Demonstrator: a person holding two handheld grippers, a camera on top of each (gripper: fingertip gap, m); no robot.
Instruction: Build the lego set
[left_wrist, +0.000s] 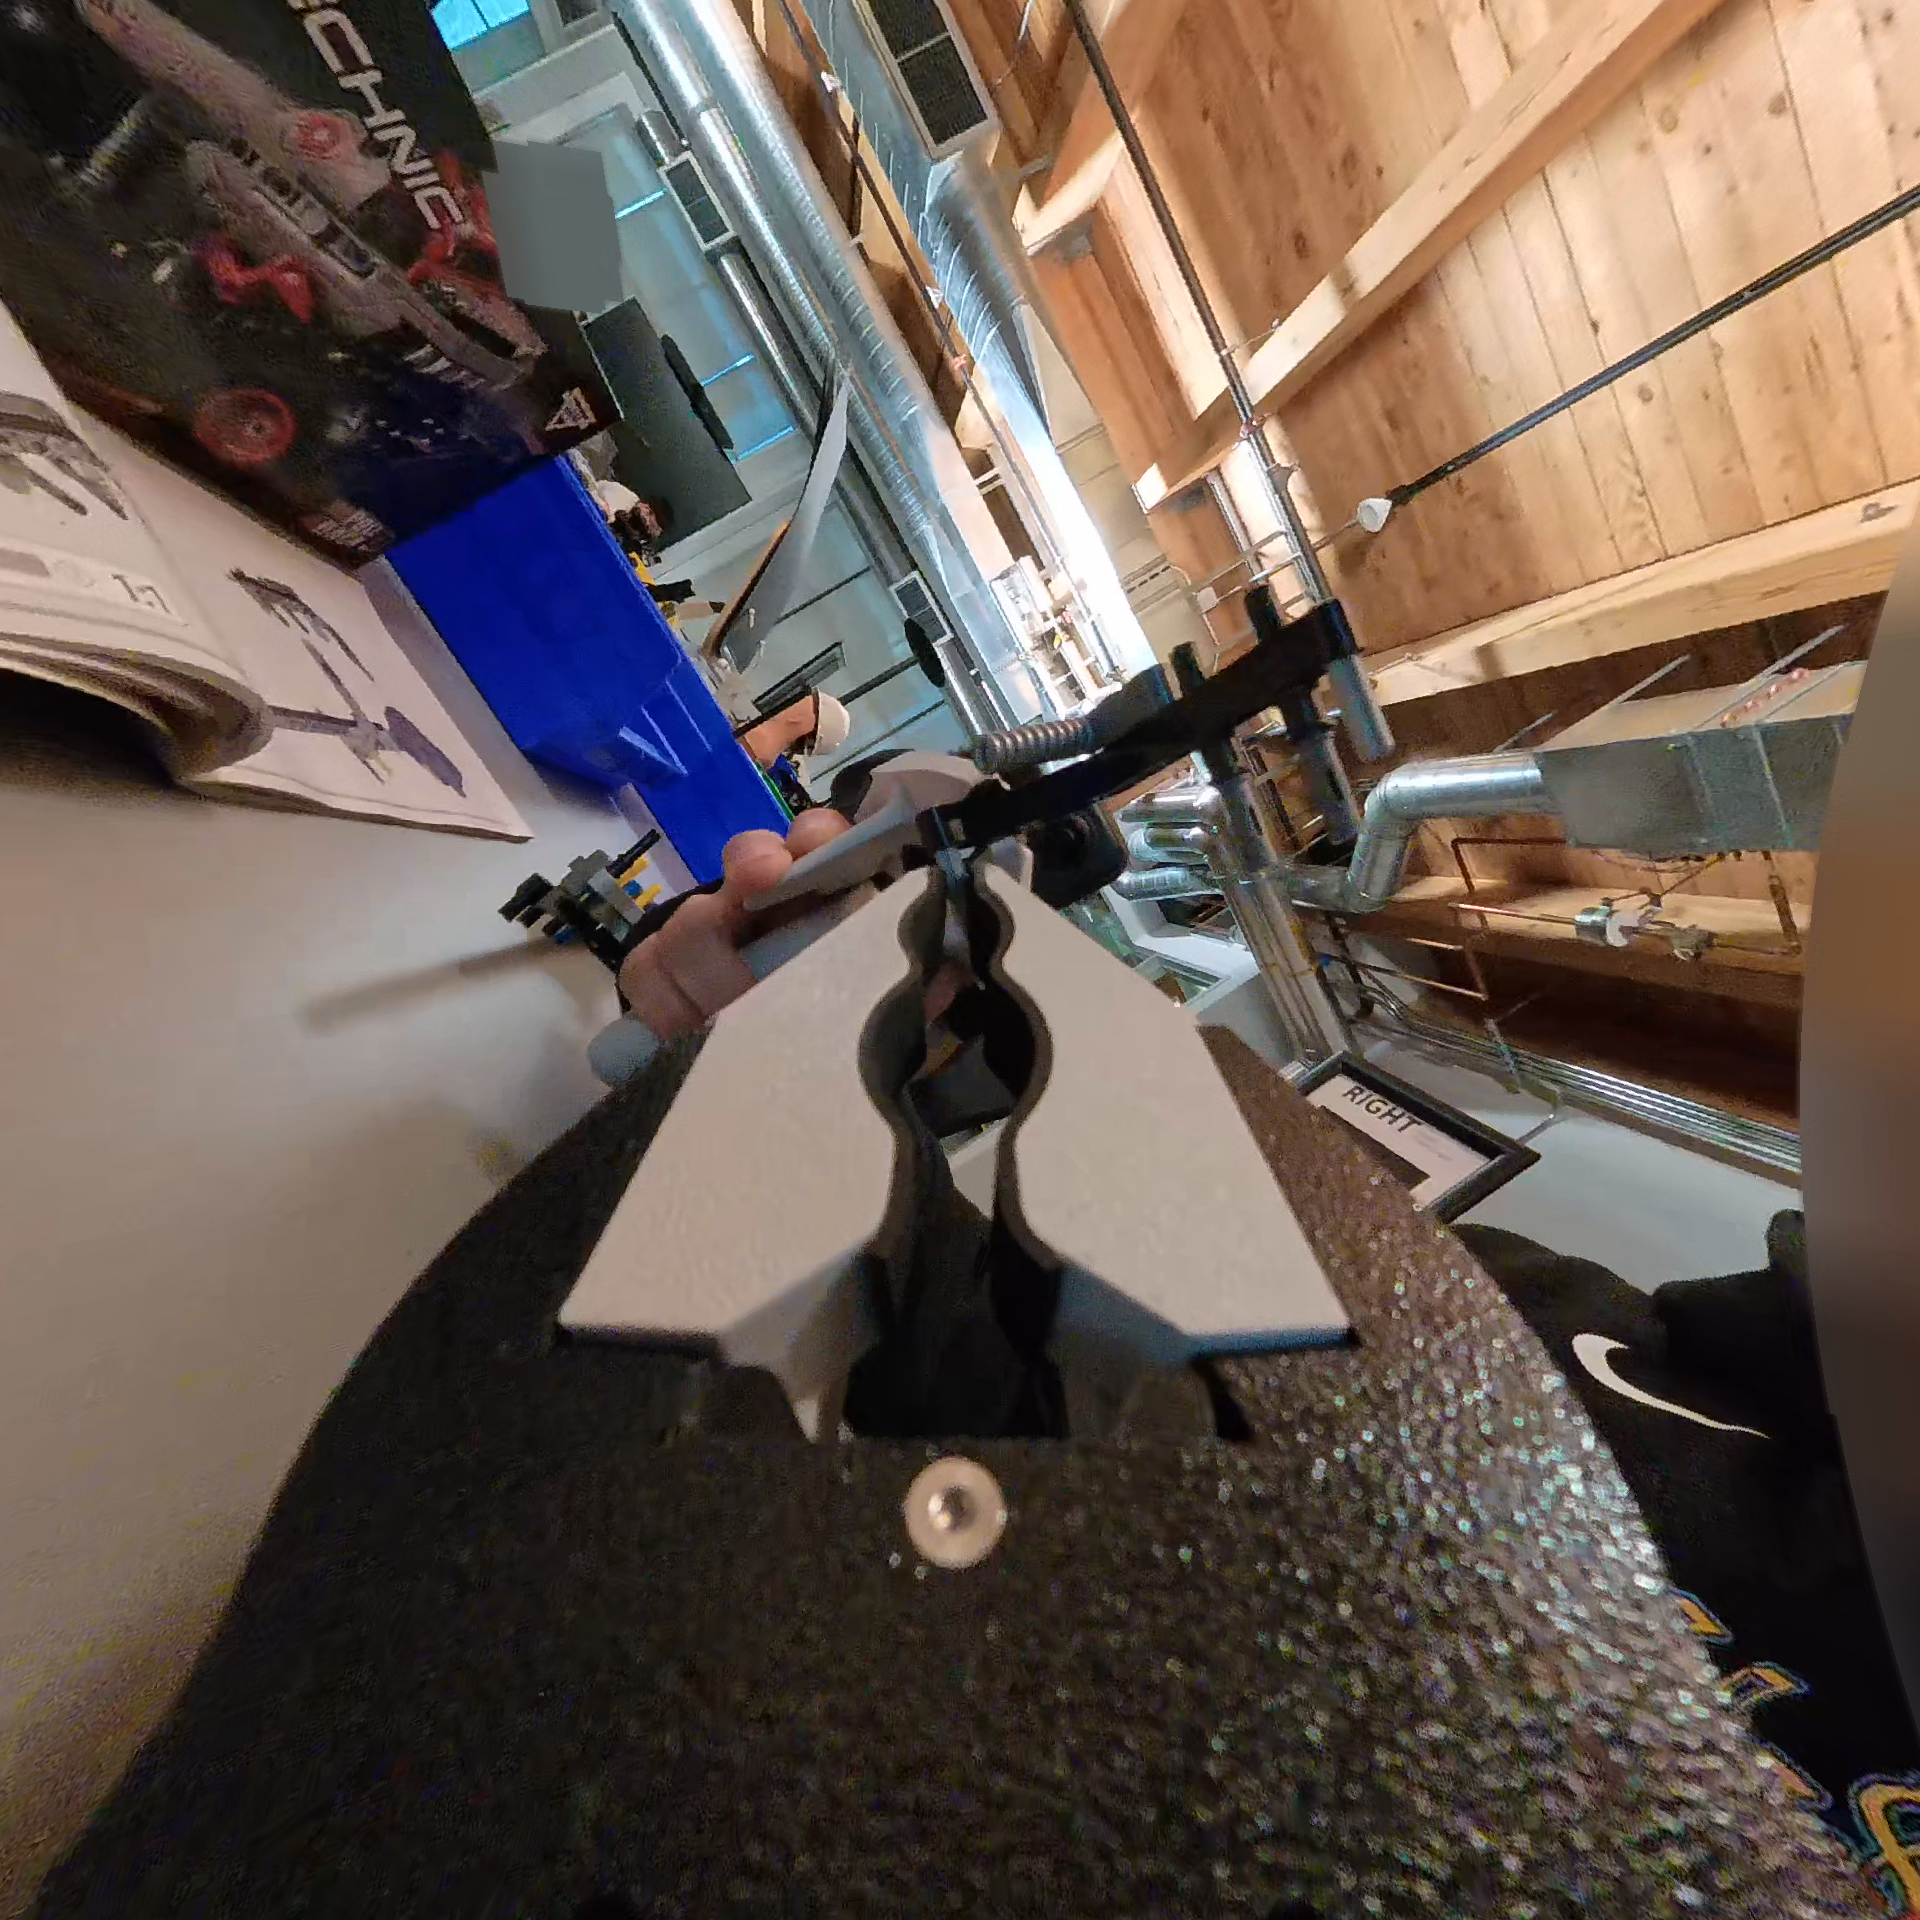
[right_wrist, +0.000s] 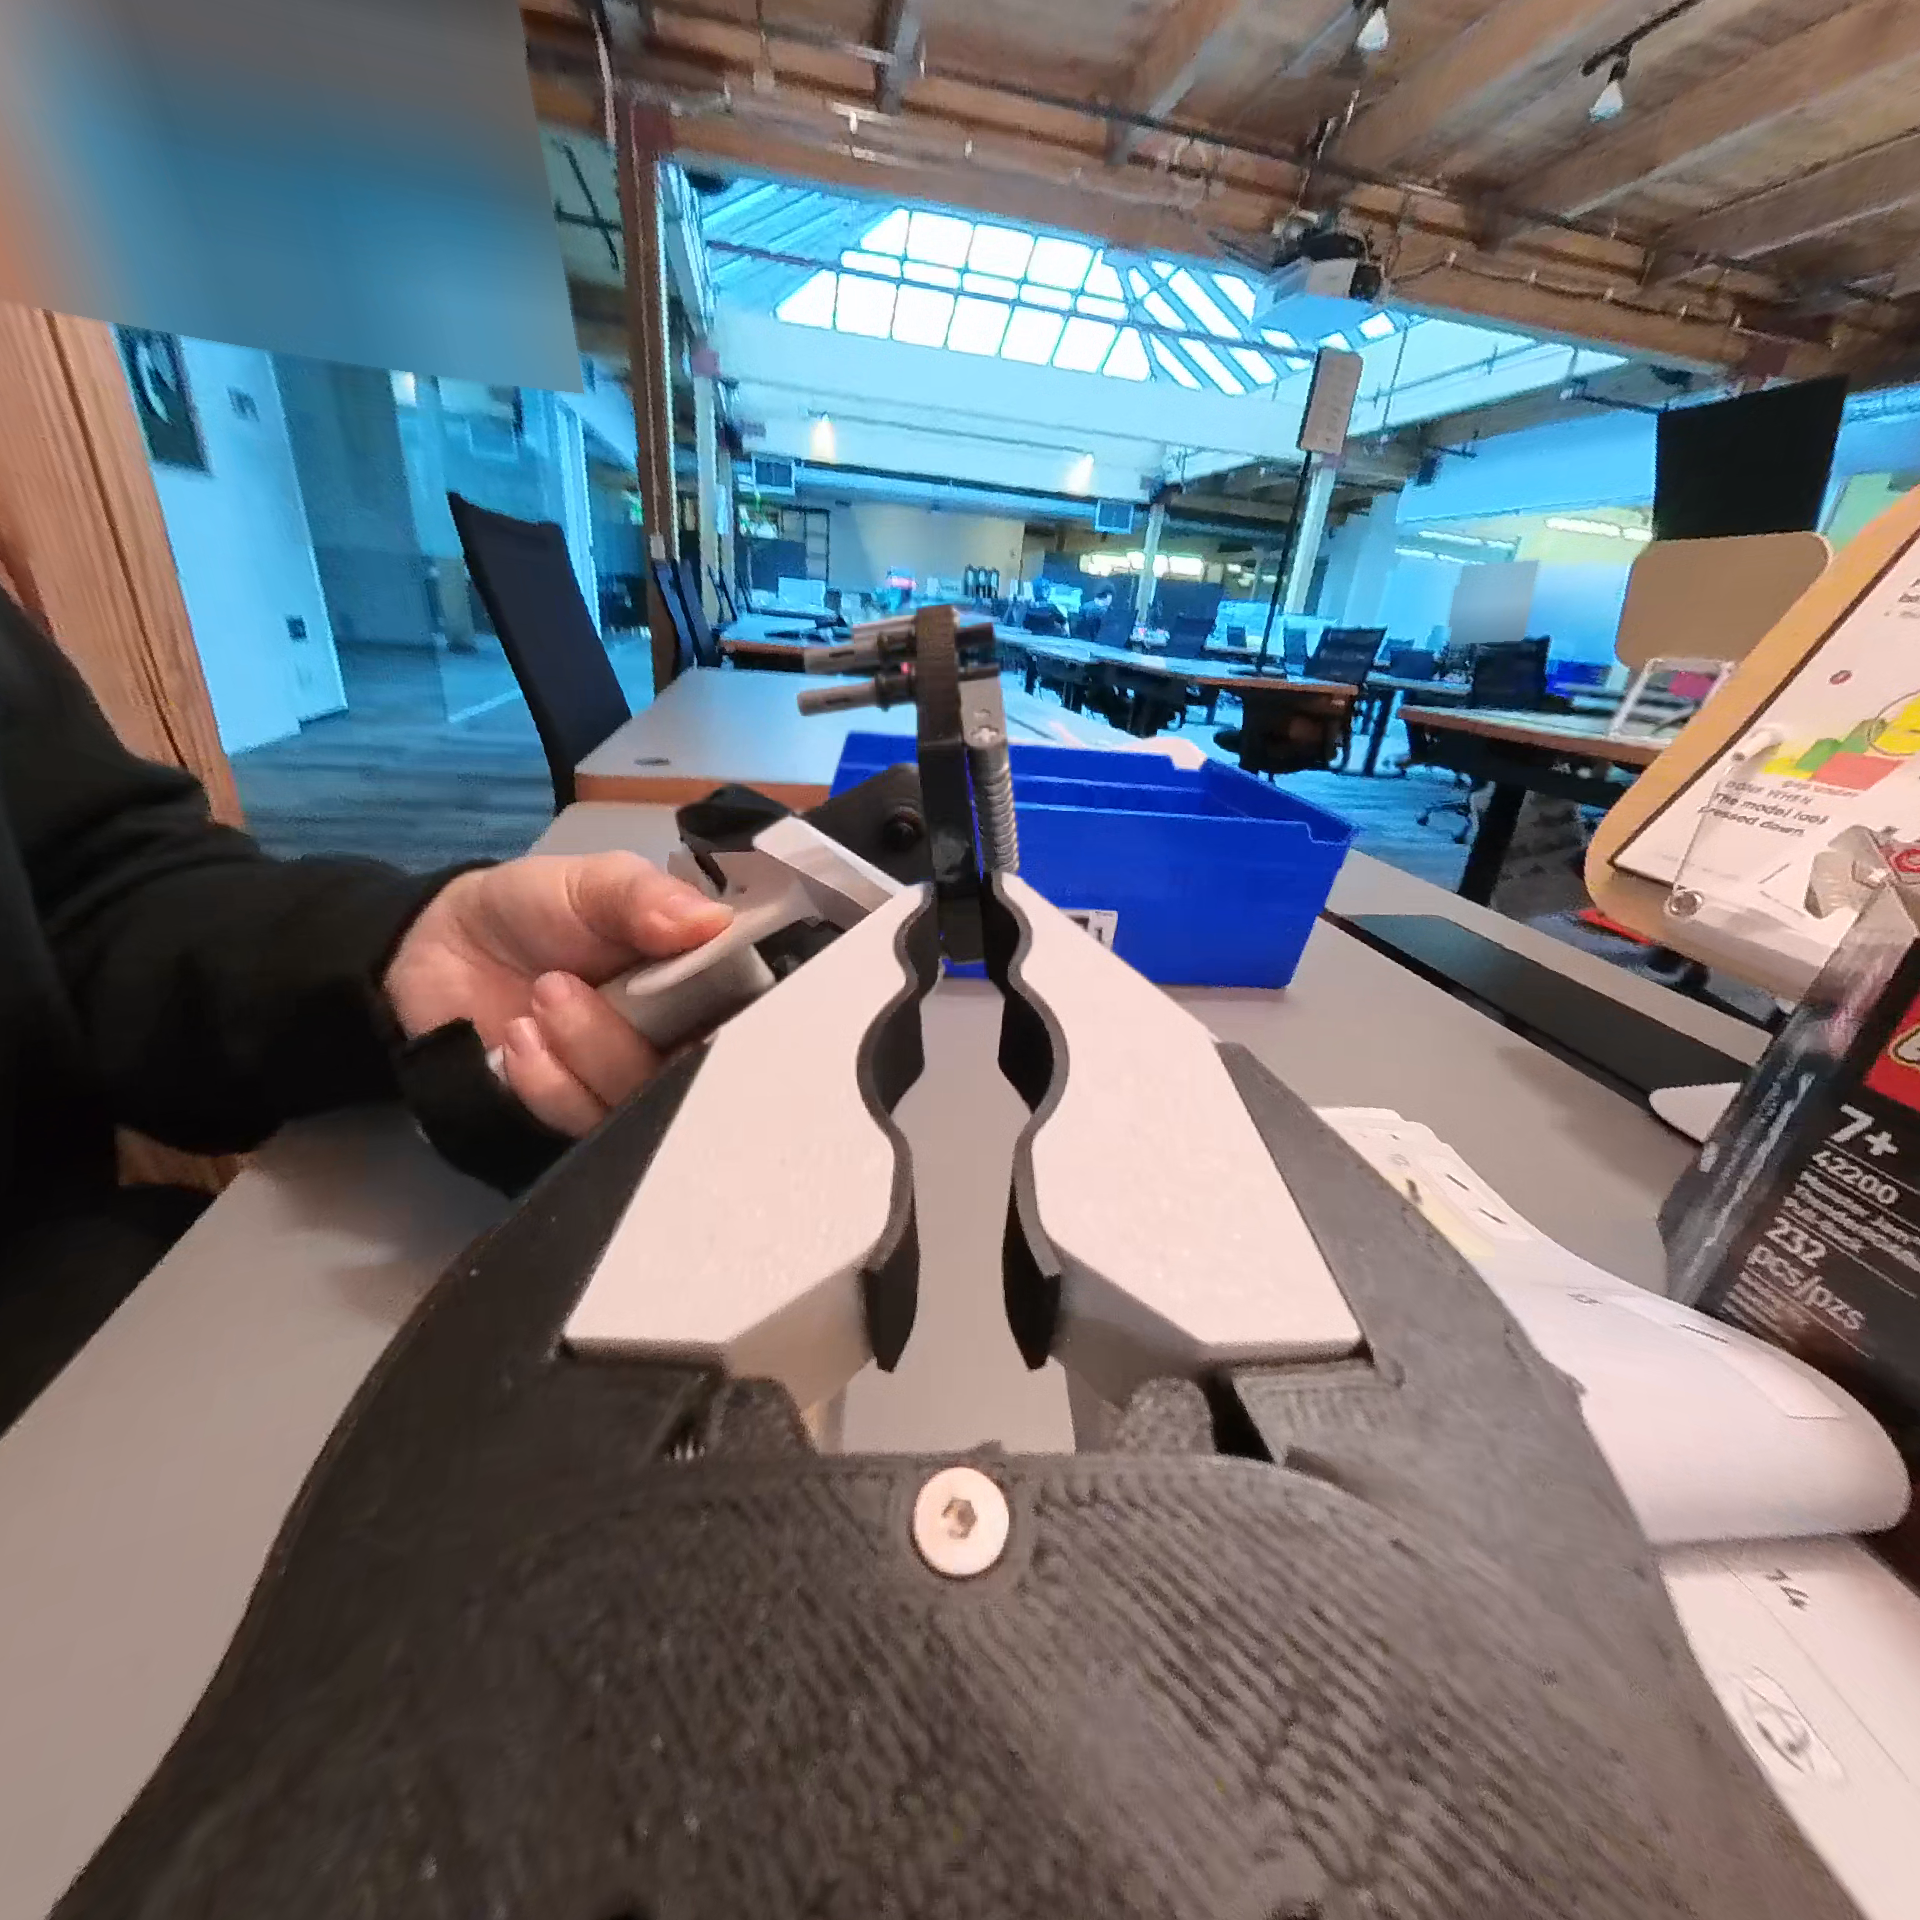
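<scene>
Both tongs (left_wrist: 951, 883) (right_wrist: 961, 914) clenched on black lego assembly (right_wrist: 940, 727) | printed set box (left_wrist: 260, 260), writing omitted

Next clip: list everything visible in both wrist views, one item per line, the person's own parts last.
Black lego beam assembly with metal spring: one, black and grey, gripped by both grippers.
Small lego sub-build: one, grey and black, on table.
Blue plastic bin: one, on table behind.
Open instruction booklet: one, white.
Dark lego box: one, beside booklet.
Grey table: one.
Left gripper: shut.
Right gripper: shut.
Hand: one, holding left gripper.
</scene>
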